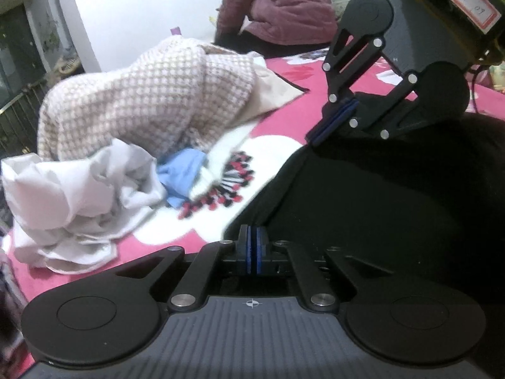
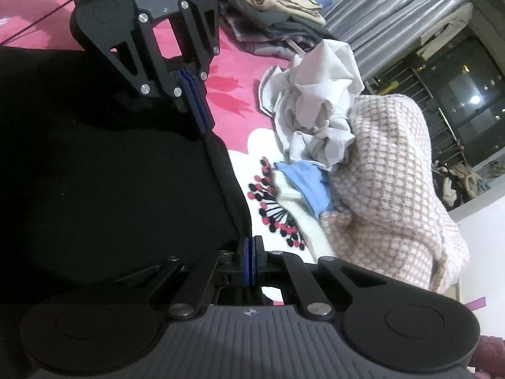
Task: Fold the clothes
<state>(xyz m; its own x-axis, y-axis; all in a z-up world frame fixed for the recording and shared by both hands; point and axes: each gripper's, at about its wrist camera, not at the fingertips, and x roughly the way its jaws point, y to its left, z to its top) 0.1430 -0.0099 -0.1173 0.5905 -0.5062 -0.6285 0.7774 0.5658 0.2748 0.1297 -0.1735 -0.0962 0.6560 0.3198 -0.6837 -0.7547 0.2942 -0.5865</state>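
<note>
Left wrist view: the left gripper (image 1: pixel 252 237) is pinching the near edge of the black garment (image 1: pixel 394 195), jaws closed on the cloth. The right gripper (image 1: pixel 331 120) is clamping the far edge. The pink bedspread (image 1: pixel 284 75) is lying open between the garment and the checked knit (image 1: pixel 142 101). A white label (image 1: pixel 476 12) is showing illegible handwriting.

Right wrist view: the right gripper (image 2: pixel 251 243) is nipping the black garment (image 2: pixel 110 183) at its edge; the white shirt (image 2: pixel 315 101) is crowding just beside.

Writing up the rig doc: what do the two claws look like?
Both identical: left claw and right claw have black linkage arms with silver pivot pins, round black discs, blue finger pads and a ribbed grey body with a small crosshair mark. The right unit carries a red-bordered white label.
</note>
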